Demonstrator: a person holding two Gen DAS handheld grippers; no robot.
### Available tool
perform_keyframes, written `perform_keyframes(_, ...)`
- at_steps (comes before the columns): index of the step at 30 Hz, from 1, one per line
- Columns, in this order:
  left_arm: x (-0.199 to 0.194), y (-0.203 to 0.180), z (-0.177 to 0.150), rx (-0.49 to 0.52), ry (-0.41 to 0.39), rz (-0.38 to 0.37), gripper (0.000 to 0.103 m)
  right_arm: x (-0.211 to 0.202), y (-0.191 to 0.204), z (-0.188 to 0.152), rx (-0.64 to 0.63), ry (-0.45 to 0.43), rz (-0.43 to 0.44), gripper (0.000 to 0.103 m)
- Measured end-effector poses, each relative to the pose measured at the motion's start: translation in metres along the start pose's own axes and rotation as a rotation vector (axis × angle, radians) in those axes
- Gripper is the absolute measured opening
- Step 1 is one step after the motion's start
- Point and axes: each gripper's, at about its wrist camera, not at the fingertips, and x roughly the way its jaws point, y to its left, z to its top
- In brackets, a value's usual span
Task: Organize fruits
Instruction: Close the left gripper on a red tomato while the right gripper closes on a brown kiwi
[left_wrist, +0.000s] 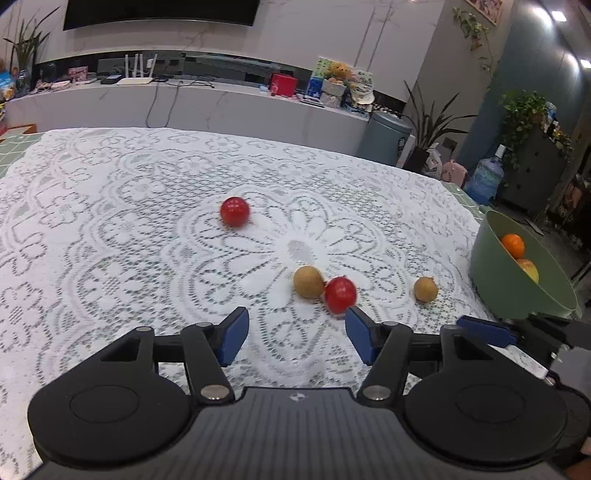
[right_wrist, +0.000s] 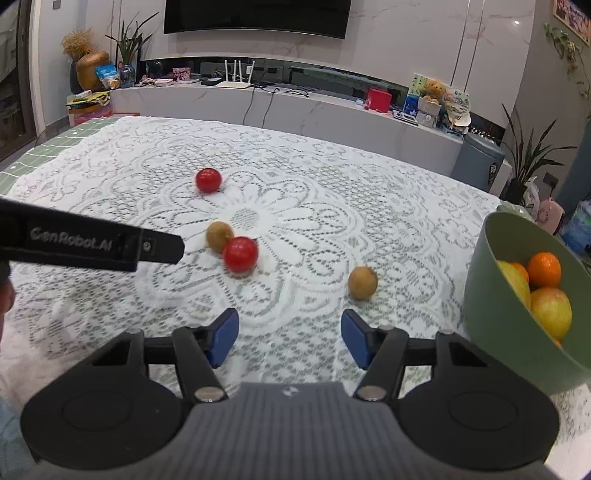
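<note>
Black tongs (left_wrist: 295, 332), blue pads (right_wrist: 221, 338), "GenRobot.AI" marking

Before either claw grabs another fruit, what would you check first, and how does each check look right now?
1. Left gripper empty, open: ok.
2. Right gripper empty, open: ok.
3. Near red fruit standing free: not ok, it touches a brown fruit.
4. Lone brown fruit clear of neighbours: ok.
5. Green bowl has room: ok, fruit sits below the rim.
6. Far red fruit at rest: cannot tell, blurred.
</note>
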Motion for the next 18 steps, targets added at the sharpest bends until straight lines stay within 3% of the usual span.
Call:
perform_keyframes(2, 0.003, -0.004, 0.001, 0.012, 0.000, -0.011, 0.064, 0.005, -0.005, 0.003, 0.006, 0.000, -0.014, 0.052)
perform_keyframes(9, 0.025, -0.019, 0.007, 0.015, 0.036, -0.054, 0.049, 0.021, -0.020, 0.010, -0.001, -0.021, -0.063, 0.050)
perform_keyframes(14, 0.040, -0.027, 0.008, 0.002, 0.057, -0.058, 0.044, 0.030, -0.029, 0.012, -0.015, -0.032, -0.077, 0.040)
perform_keyframes(18, 0.050, -0.027, 0.008, -0.027, 0.080, -0.040, 0.042, 0.037, -0.035, 0.012, 0.003, -0.027, -0.073, 0.039)
